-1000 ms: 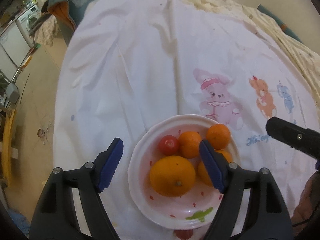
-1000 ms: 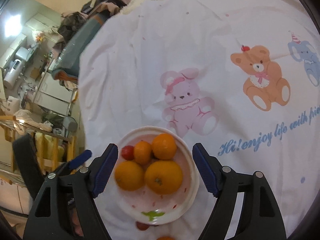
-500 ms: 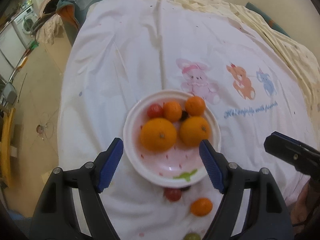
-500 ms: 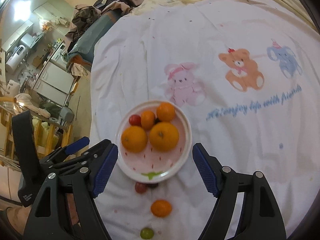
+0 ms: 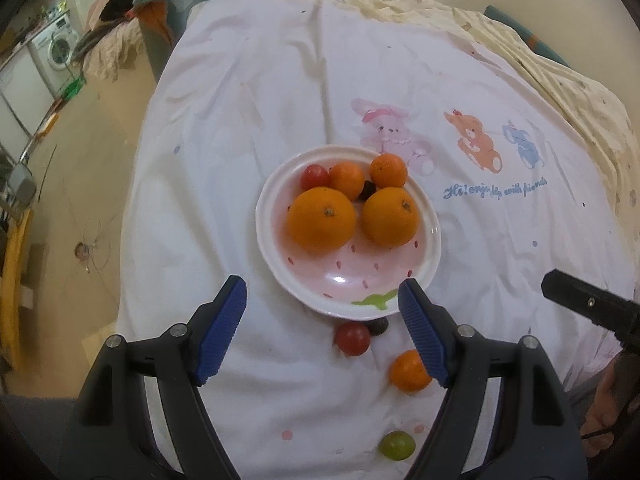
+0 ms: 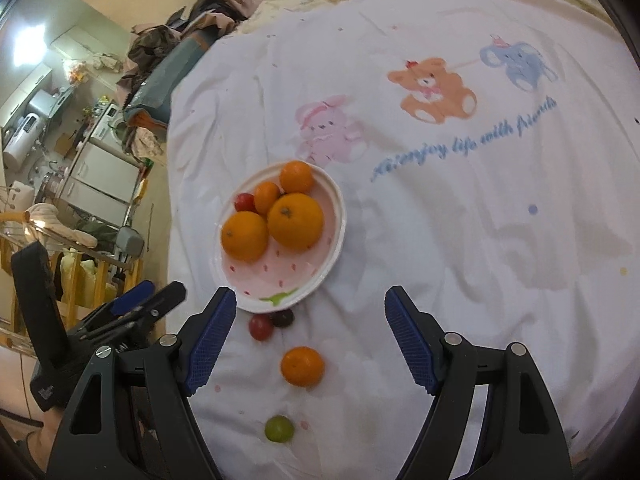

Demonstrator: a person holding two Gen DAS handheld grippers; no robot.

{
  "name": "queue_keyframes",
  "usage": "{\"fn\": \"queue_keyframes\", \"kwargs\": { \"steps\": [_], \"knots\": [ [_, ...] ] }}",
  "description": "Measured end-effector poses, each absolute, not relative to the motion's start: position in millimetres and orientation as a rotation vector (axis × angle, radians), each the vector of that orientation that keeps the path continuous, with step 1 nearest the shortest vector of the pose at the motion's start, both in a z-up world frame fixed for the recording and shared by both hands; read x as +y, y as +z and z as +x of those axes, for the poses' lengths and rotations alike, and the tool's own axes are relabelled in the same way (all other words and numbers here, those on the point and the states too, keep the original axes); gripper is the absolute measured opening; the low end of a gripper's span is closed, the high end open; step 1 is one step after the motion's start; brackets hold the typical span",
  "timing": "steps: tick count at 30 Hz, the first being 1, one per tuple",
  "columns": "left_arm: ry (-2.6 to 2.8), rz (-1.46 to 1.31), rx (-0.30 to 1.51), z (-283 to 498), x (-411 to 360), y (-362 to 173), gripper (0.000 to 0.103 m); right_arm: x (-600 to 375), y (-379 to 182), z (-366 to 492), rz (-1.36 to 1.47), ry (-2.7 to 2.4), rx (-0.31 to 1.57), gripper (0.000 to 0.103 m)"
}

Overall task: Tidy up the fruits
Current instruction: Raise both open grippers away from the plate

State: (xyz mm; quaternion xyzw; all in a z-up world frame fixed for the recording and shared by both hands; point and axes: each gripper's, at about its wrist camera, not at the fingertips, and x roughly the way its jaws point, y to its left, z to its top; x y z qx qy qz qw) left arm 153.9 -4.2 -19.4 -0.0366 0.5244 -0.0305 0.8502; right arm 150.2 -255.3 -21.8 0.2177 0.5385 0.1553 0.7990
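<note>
Sheet (image 5: pixel 280 100) covers the bed; plate (image 5: pixel 430 248) sits mid-sheet holding two big oranges (image 5: pixel 321 218), two mandarins (image 5: pixel 388 170), a tomato (image 5: pixel 313 175) and something dark between them; four fruits lie loose on the sheet just near of the plate: loose mandarin (image 6: pixel 302 366), loose tomato (image 6: pixel 261 327), dark grape (image 6: pixel 283 318) touching the rim, green grape (image 6: pixel 279 429) nearest; left gripper (image 5: pixel 322 334) and right gripper (image 6: pixel 310 340) both spread wide, holding nothing, above the loose fruit; step looks like picking the next stray; right fingers straddle the loose mandarin, so lower, close gently, carry it to the plate's bare near half
</note>
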Motion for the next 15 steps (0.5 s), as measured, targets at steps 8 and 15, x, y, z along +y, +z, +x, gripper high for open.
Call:
{"fn": "queue_keyframes", "kwargs": {
  "steps": [8,15],
  "knots": [
    [-0.058,-0.070,1.137,152.6,-2.8,-36.7,0.075,-267.3,-42.2,146.9,0.479,0.292,1.174,0.079],
    [-0.107,-0.055,1.274,148.5,-13.9,-67.6,0.075,-273.5,-62.7,153.9,0.510,0.269,1.216,0.080]
  ]
}}
